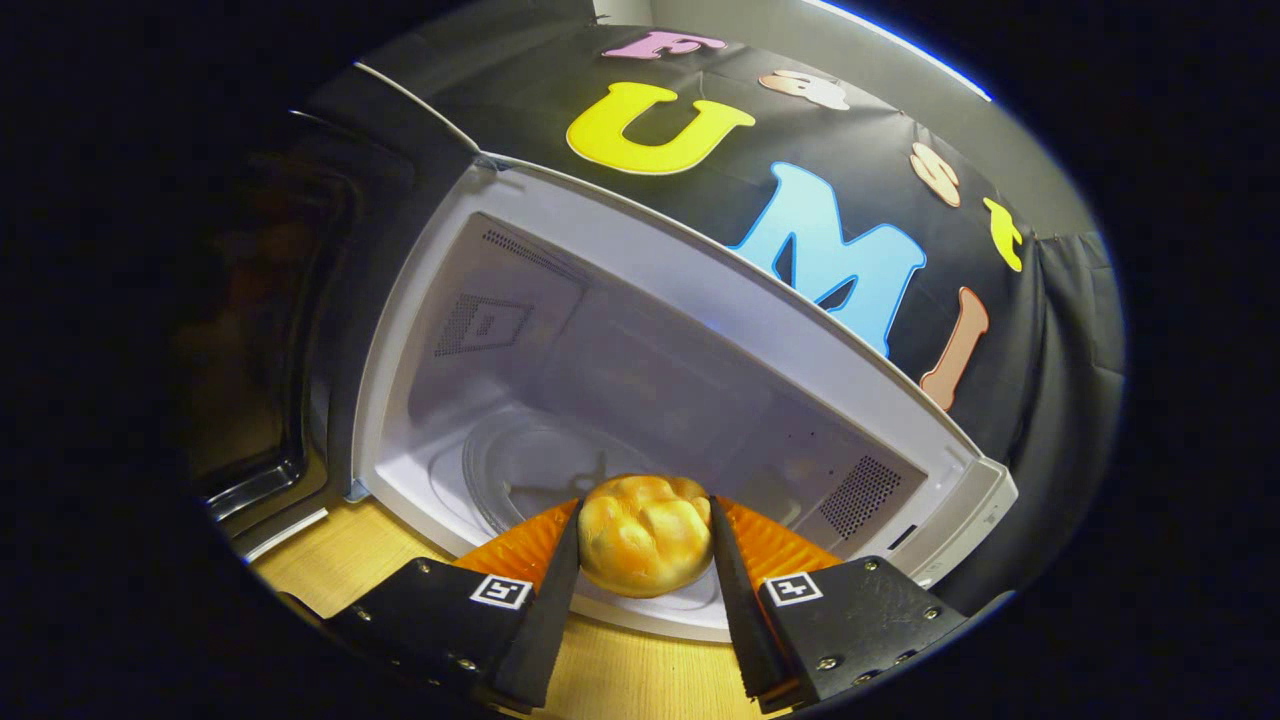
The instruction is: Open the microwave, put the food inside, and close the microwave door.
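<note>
Your gripper (645, 545) has both fingers pinched on the bread roll (645, 535), low center, just in front of the open microwave (560, 340). It's probably light and squishy, so hold its sides gently.

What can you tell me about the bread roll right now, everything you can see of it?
The bread roll is a round, golden-brown bun with a glossy crust and a few shallow lobes across its top, paler toward its lower edge. It looks whole and not crushed. It sits between the two fingers of the gripper, which press on its left and right sides, holding it up at the mouth of the open microwave. The glass turntable lies beyond and below it, and the wooden table is underneath.
</note>
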Action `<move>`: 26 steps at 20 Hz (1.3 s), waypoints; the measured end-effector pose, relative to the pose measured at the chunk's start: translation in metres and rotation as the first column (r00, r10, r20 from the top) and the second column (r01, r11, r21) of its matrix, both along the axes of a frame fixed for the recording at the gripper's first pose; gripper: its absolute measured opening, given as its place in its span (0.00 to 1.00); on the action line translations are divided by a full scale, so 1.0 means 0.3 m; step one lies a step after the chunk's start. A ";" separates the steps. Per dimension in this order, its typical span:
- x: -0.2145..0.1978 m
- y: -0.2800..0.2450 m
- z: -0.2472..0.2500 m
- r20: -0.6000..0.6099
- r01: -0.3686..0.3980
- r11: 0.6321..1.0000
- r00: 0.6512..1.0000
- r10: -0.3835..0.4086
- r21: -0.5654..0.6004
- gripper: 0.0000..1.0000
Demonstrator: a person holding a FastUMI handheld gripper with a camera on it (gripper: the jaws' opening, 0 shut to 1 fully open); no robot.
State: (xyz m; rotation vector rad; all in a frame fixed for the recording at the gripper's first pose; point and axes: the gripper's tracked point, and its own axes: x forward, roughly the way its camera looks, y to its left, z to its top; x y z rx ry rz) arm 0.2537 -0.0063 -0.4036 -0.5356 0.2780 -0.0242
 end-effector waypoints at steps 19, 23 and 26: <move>0.093 0.021 -0.080 -0.015 -0.006 0.999 1.000 0.005 -0.041 0.87; 0.092 0.019 -0.086 -0.029 0.005 1.000 1.000 -0.005 -0.002 0.94; 0.095 0.009 -0.052 0.020 0.027 0.998 0.999 -0.026 -0.053 0.96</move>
